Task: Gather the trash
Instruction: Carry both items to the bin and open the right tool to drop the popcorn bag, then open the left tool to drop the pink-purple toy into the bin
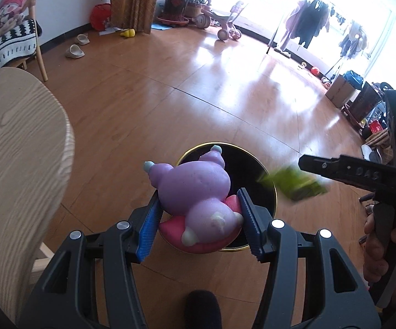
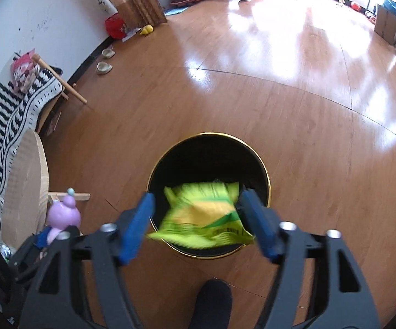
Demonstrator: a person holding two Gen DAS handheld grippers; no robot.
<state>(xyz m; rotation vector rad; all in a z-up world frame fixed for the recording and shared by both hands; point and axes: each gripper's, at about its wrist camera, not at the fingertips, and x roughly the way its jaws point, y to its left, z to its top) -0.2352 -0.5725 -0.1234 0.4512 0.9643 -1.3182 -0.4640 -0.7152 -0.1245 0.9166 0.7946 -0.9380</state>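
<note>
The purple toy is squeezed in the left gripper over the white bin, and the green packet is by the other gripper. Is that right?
Almost. The bin is black with a gold rim, not white; the right wrist view shows it best. The rest holds: the left gripper squeezes the purple toy over it, and the green packet is between the right gripper's open jaws.

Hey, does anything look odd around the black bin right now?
Yes: the left gripper is clamped on a purple plush toy over the bin, odd for trash. The green wrapper looks ordinary.

Open bin [image 2: 209,148] mouth (table [image 1: 19,142] beside)
</note>
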